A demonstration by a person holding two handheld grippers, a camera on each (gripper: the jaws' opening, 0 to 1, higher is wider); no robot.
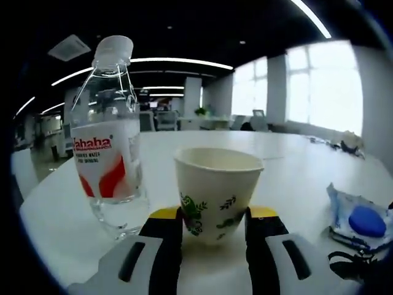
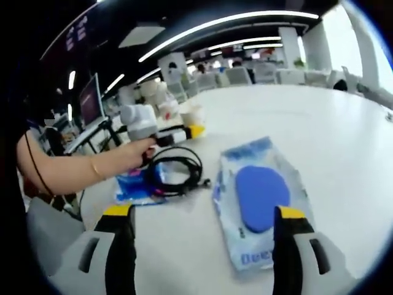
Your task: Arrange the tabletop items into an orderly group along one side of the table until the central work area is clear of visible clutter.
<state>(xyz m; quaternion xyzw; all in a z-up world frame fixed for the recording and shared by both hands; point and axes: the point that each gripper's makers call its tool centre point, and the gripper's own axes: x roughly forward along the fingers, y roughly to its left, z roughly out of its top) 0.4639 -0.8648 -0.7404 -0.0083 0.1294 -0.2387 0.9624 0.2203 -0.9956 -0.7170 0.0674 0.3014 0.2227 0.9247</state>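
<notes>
A paper cup (image 1: 218, 193) with a green leaf print stands between my left gripper's (image 1: 214, 213) yellow-tipped jaws, which press on both its sides. A clear water bottle (image 1: 110, 153) with a red and white label and a white cap stands just left of the cup. In the right gripper view, my right gripper (image 2: 204, 211) is open wide above the white table (image 2: 295, 110). A wet-wipe packet (image 2: 261, 196) with a blue lid lies between its jaws, nearer the right one. The same packet (image 1: 362, 220) lies at the right in the left gripper view.
A coiled black cable (image 2: 177, 171) lies left of the packet, partly on a small blue packet (image 2: 132, 187). A person's hand (image 2: 136, 150) holds the left gripper beyond the cable. Office chairs and desks stand behind the table's far edge.
</notes>
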